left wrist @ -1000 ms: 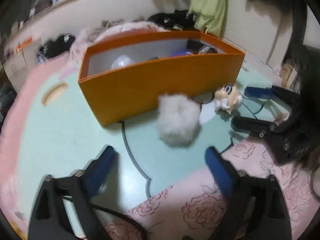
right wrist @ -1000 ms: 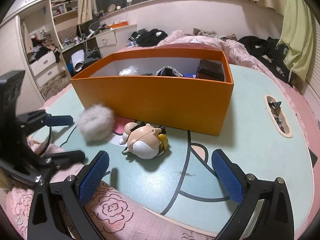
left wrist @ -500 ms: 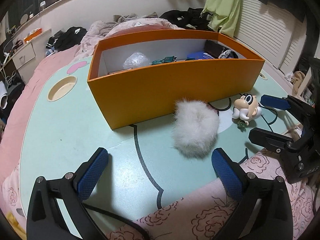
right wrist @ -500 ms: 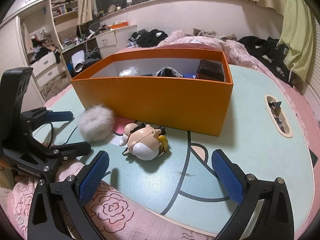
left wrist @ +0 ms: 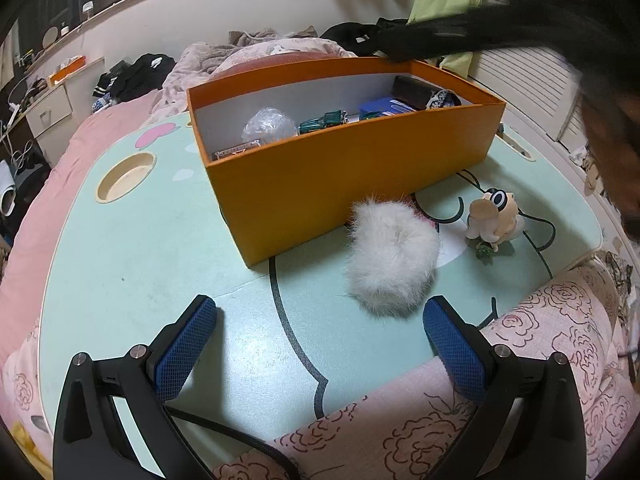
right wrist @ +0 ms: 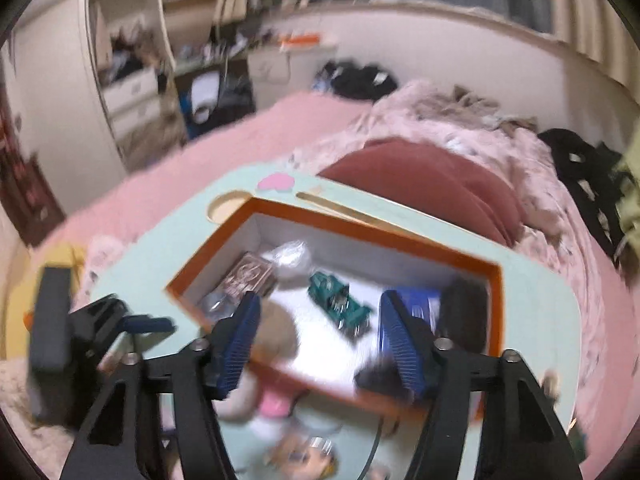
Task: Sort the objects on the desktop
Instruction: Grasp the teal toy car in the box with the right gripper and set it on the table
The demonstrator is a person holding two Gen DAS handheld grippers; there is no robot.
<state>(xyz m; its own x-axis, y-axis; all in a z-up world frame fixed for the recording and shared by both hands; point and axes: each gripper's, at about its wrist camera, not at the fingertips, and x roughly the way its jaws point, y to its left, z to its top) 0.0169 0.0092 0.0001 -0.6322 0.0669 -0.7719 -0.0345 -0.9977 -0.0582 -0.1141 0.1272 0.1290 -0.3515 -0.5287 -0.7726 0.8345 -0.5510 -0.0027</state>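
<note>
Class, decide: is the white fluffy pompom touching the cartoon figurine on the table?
Apart. The left wrist view shows bare table between the pompom and the figurine.

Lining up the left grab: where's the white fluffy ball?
Left wrist view: the white fluffy ball lies on the table against the orange box front, left of the cartoon figurine.

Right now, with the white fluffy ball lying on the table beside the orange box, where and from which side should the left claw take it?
Grip the white fluffy ball across its middle, coming down from above and from the near edge. It is a soft, rounded puff with no handle. The orange box stands close behind it, so the far side is blocked. The open left claw looks wide enough to straddle it.
</note>
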